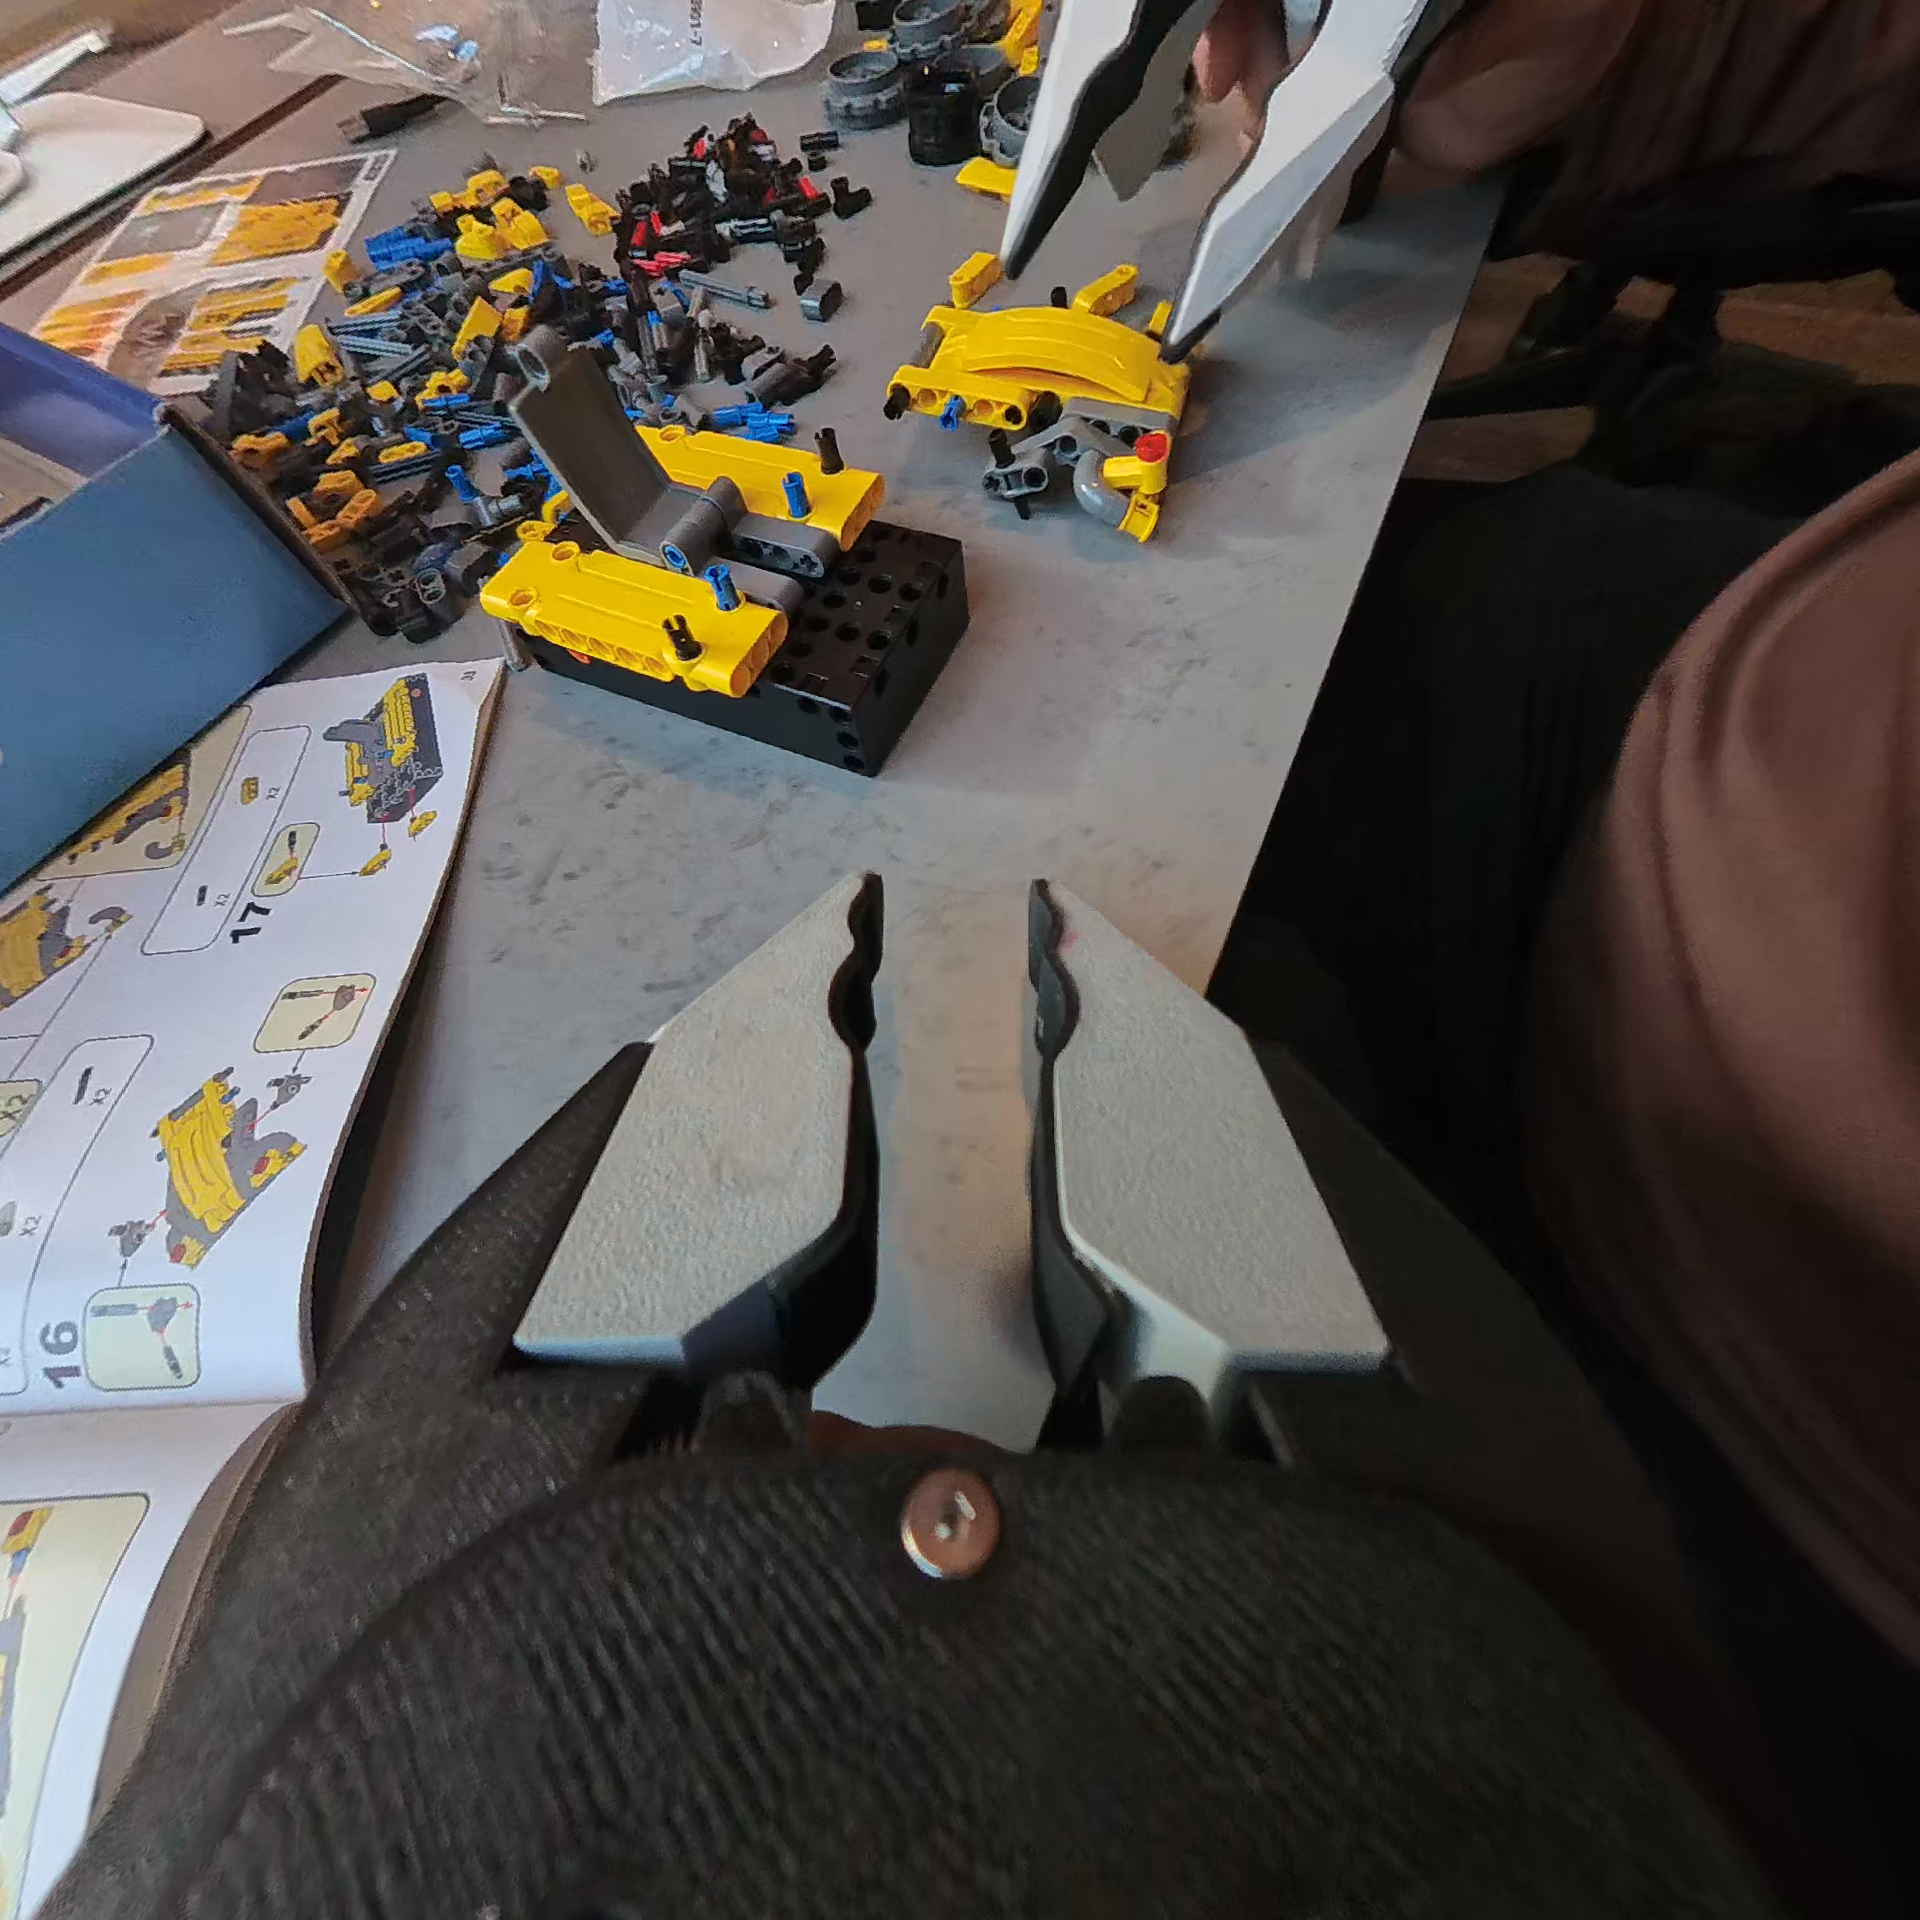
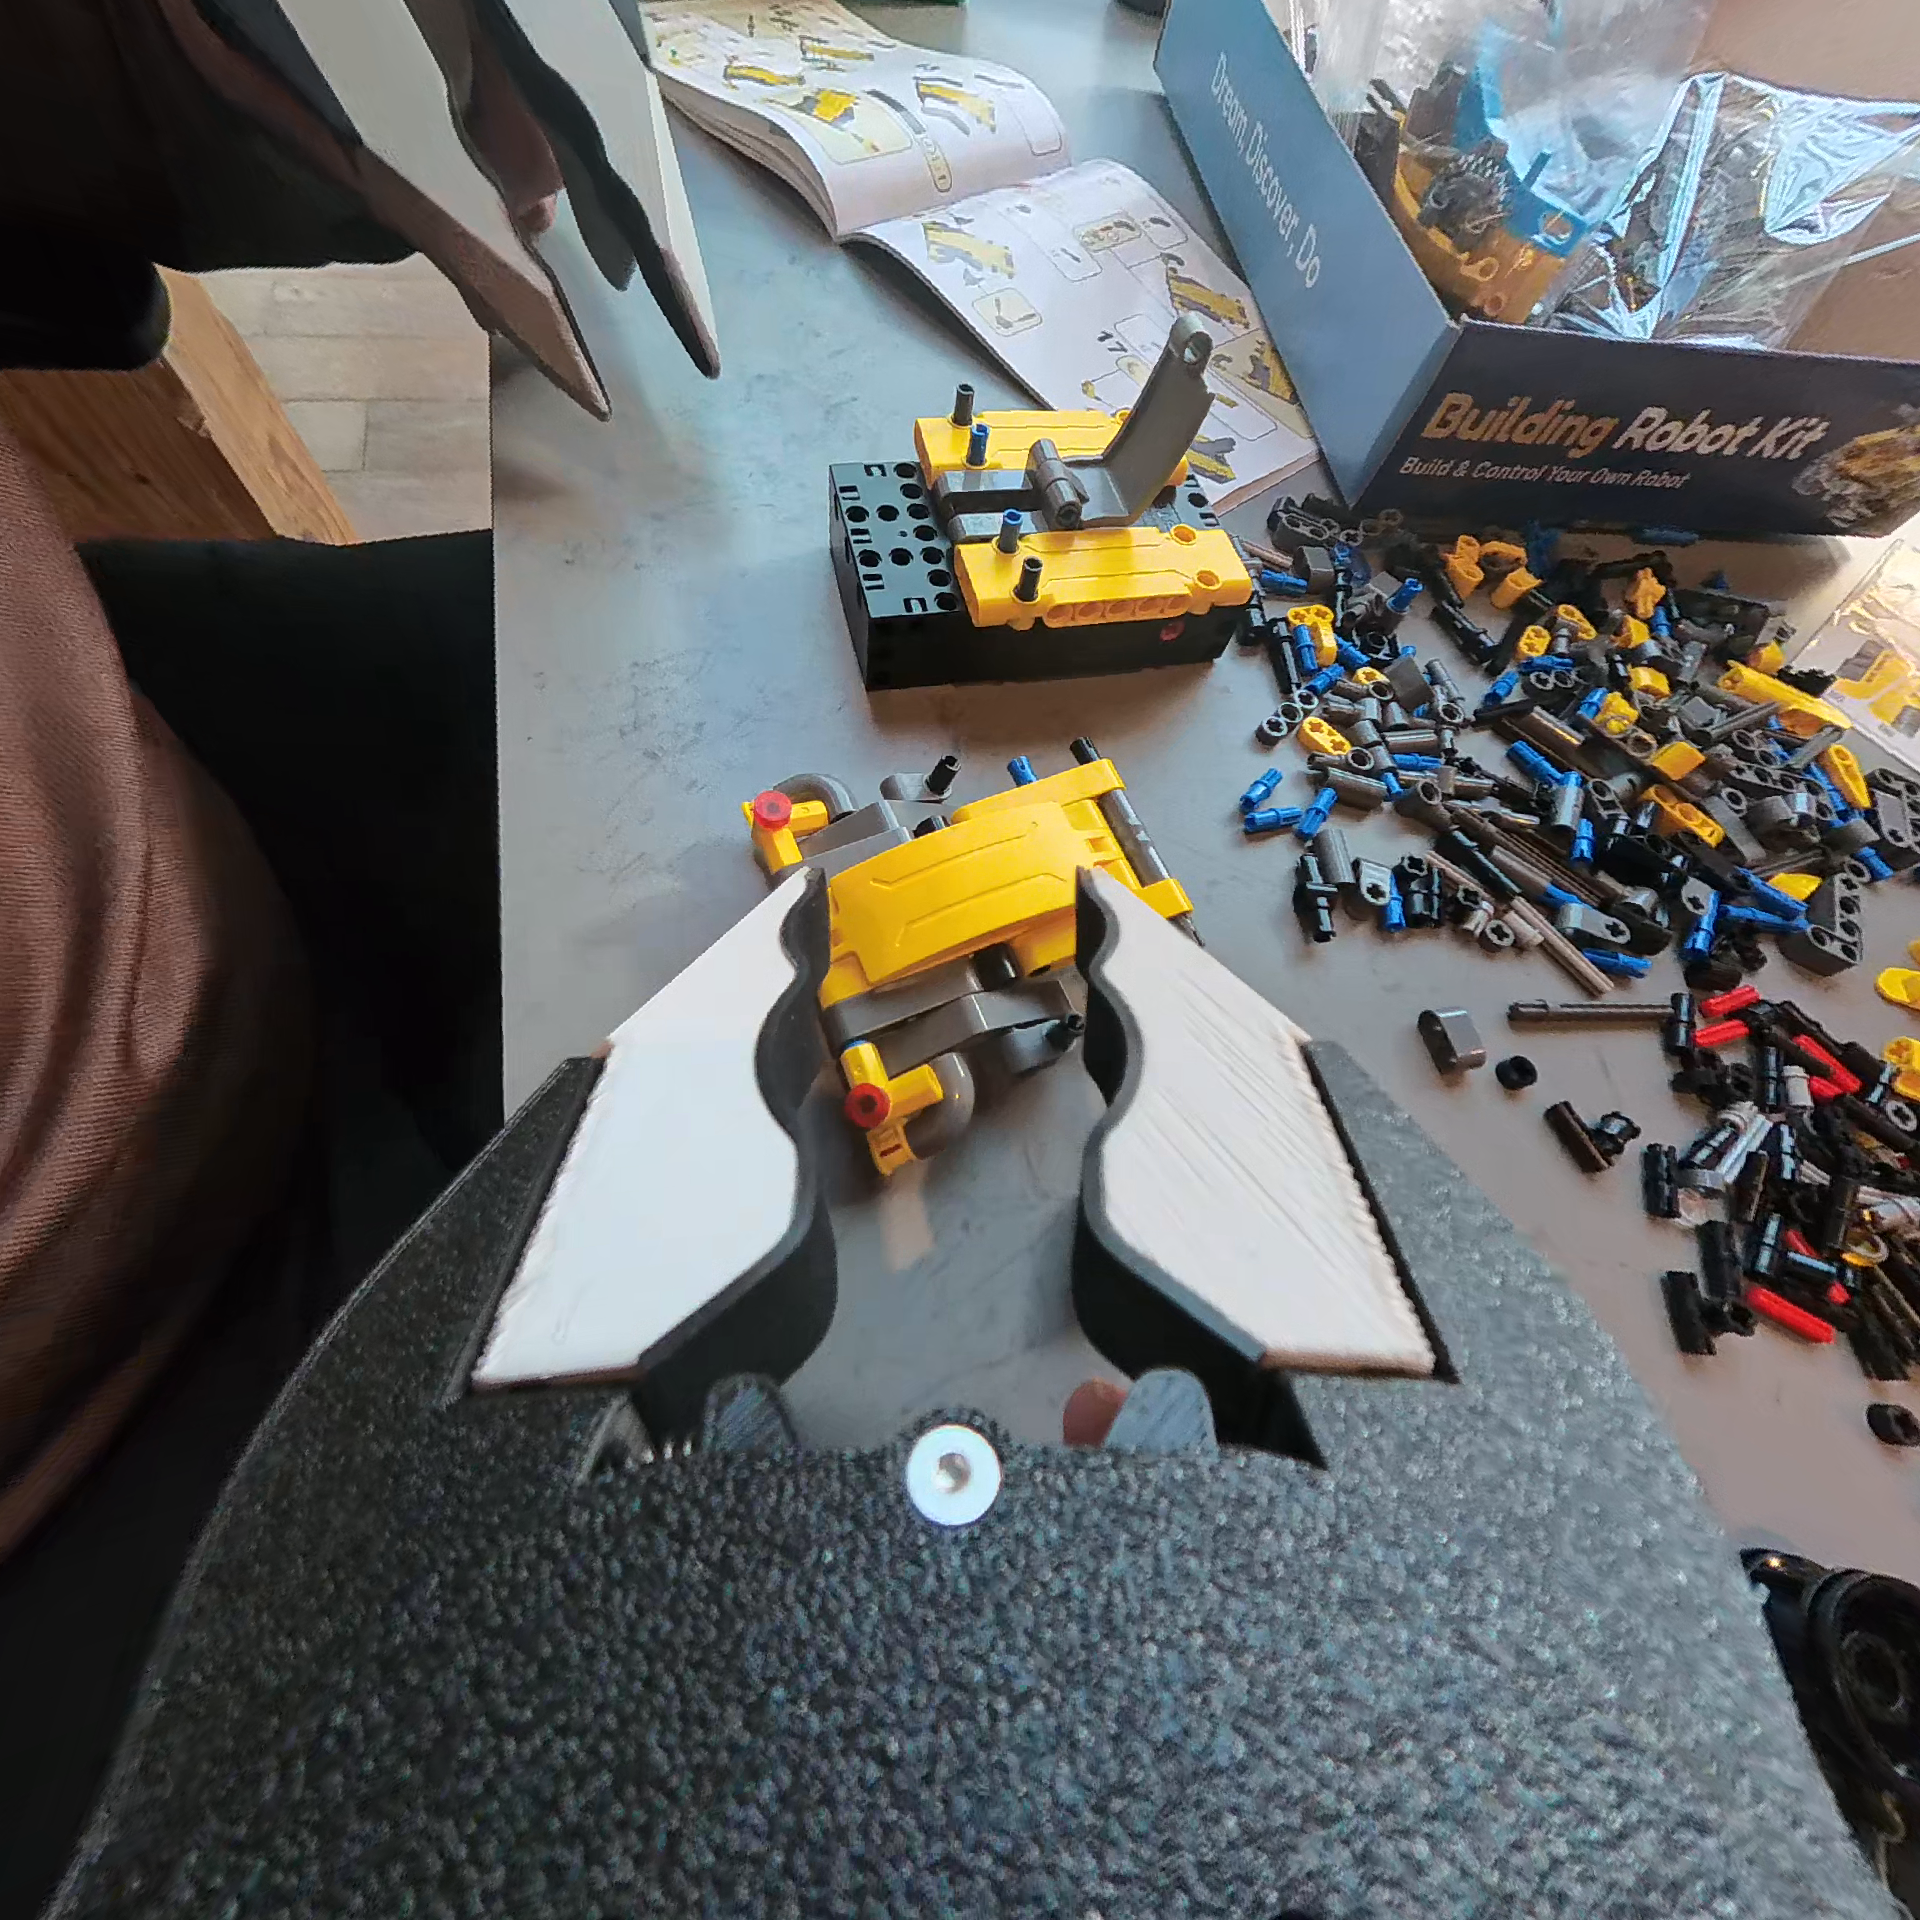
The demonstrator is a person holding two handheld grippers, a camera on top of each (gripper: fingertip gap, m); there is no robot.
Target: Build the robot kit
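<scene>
The right tool [image 2: 948, 914] hangs over the yellow curved-panel assembly [image 2: 961, 883], its fingers spread to either side of the panel. In the left wrist view one fingertip looks to touch the assembly's far corner while the other stands clear of it; whether either tip truly presses on the plastic cannot be made out. The near end of the assembly, with its grey elbows and red studs, shows between the fingers, but the panel's flanks are covered by them.

The left tool [image 1: 954, 896] is spread too, holding nothing, poised above bare grey counter [image 1: 1039, 727] near the edge, just beside the open instruction booklet [image 1: 239, 987]. Its base and the hand behind it are cut off by the frame.

Between the two tools sits the black perforated block [image 1: 873, 644] carrying two yellow beams and an upright grey angled panel. Beyond it spreads a heap of loose pins and connectors [image 2: 1558, 790], black, blue, yellow and red, too small and tangled to sort by kind. The blue kit box [image 2: 1621, 436] is cropped at the frame edge; crumpled clear bags inside it blur its contents. Grey and black wheel hubs [image 1: 925, 73] are half cut off at the top.
</scene>
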